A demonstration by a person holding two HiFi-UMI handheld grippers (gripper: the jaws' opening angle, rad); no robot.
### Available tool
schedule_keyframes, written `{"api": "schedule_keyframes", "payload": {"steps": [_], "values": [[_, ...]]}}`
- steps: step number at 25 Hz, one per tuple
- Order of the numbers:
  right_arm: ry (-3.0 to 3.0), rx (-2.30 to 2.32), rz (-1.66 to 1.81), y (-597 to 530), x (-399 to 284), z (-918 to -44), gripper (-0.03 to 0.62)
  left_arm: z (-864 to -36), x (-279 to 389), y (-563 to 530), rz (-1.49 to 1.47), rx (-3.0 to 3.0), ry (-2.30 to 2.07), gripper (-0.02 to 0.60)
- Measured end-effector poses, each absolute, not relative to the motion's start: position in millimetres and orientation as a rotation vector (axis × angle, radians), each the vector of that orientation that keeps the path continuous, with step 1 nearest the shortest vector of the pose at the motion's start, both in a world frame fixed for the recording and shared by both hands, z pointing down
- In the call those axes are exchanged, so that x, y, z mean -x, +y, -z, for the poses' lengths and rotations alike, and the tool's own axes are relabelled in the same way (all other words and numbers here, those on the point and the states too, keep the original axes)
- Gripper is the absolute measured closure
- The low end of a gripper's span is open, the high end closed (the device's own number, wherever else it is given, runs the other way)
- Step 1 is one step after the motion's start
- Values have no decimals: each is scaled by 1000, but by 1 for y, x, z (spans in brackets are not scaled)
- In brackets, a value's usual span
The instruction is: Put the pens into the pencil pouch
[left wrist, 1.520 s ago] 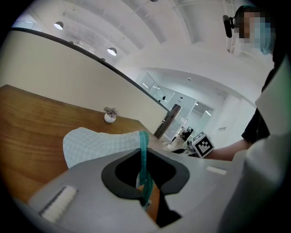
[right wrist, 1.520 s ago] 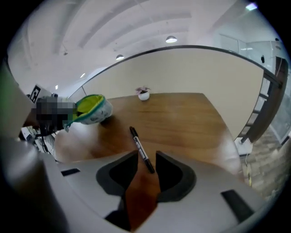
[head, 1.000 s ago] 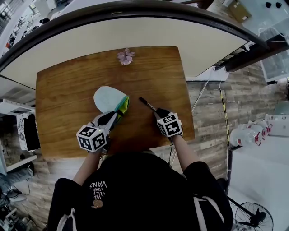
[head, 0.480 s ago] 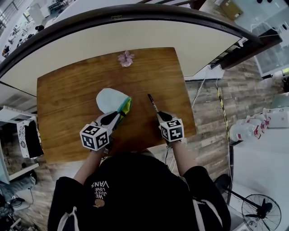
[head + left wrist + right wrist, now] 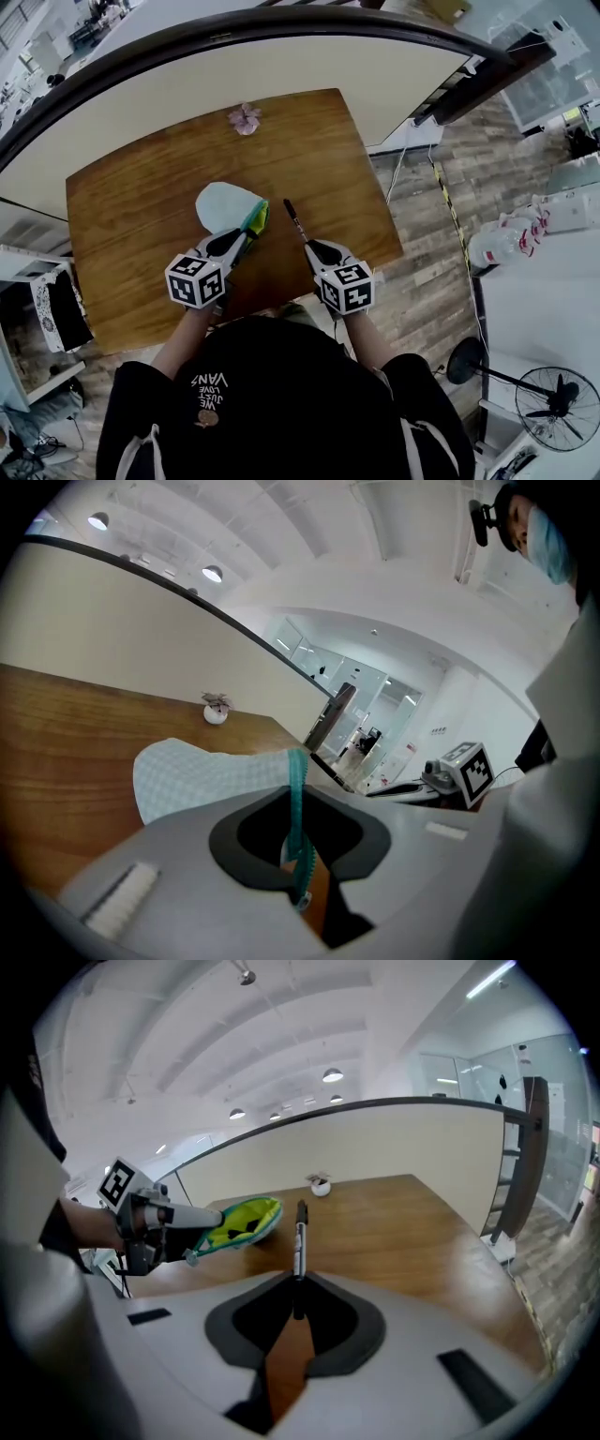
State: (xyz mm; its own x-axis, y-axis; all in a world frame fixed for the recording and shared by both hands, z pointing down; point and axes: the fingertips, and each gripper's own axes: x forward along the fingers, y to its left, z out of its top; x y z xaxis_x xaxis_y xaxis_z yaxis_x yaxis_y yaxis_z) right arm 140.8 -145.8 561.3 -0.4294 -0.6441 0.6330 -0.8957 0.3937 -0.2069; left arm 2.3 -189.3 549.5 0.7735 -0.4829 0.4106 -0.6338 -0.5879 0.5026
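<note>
A pale blue checked pencil pouch [image 5: 225, 205] with a teal zip and a yellow-green lining lies on the wooden table [image 5: 131, 197]. My left gripper [image 5: 236, 241] is shut on the pouch's zip edge [image 5: 296, 803] and holds its mouth [image 5: 236, 1222] open toward the right. My right gripper [image 5: 309, 249] is shut on a black pen [image 5: 294, 221], which sticks out forward above the table. The pen [image 5: 300, 1241] points toward the far edge, its tip just right of the pouch's open mouth.
A small white pot with a pink flower [image 5: 245, 118] stands near the table's far edge. A curved cream wall with a dark rail [image 5: 309, 56] rises behind the table. To the right the wood-plank floor [image 5: 422, 225] drops away past the table edge.
My right gripper closed on the black pen, lifted it off the table and swung it left toward the pouch. The left gripper kept its hold on the pouch.
</note>
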Motion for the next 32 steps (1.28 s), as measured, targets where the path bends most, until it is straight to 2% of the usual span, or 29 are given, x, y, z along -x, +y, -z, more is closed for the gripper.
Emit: {"api": "schedule_keyframes", "payload": {"steps": [20,32], "values": [[-2177,-1141,-728,-113,-54,-554,548,-544,1,-152,-437,-2492,-646,536],[-2258,-1141,-1031,-153,-40,-541,548,-547,0,-133,-395,-2457,-604,536]]}}
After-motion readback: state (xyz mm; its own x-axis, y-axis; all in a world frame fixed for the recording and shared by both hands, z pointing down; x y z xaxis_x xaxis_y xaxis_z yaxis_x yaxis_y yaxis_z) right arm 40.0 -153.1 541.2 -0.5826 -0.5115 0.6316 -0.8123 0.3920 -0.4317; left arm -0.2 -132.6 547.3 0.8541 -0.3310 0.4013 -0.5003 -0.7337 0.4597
